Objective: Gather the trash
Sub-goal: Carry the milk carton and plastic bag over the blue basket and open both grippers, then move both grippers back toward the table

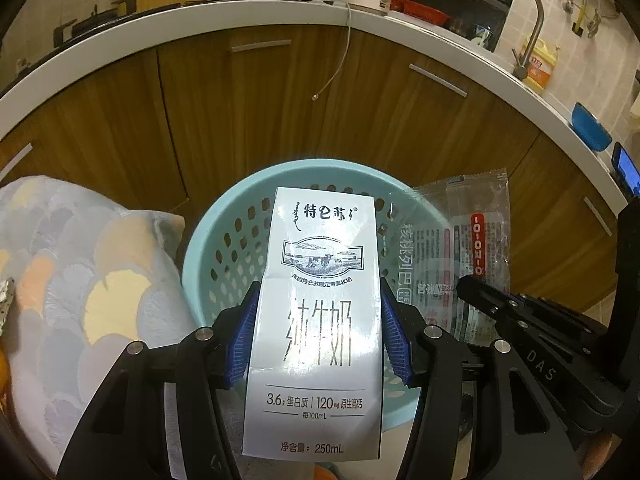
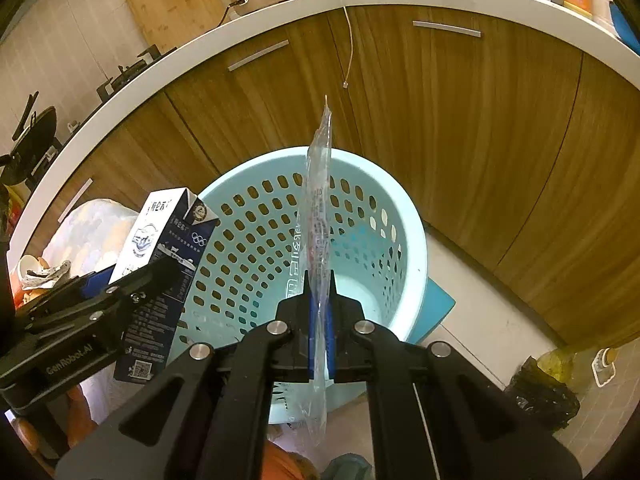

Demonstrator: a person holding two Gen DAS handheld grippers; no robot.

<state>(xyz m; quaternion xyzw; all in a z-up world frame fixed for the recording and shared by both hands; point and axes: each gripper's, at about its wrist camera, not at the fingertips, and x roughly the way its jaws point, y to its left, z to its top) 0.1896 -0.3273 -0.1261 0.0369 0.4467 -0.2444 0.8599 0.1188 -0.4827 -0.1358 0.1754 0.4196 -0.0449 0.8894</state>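
Two grips poised over the blue basket [image 2: 408,216]: left gripper [image 1: 318,340] clamping upright milk carton [image 1: 320,304], right gripper [image 2: 319,312] pinching edge-on plastic wrapper [image 2: 318,216].

Milk carton [image 1: 316,320]: "250mL"; gripper [image 2: 72,360]: perhaps "GenRobot.AI"

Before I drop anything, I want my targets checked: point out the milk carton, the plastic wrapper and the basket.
milk carton [image 1: 320,312], left wrist view, front printed face.
plastic wrapper [image 2: 319,216], right wrist view, thin edge above the pads.
basket [image 2: 414,240], right wrist view, right rim.

Warm dim indoor light, glare on milk carton [image 1: 316,320], strong fisheye edge bending
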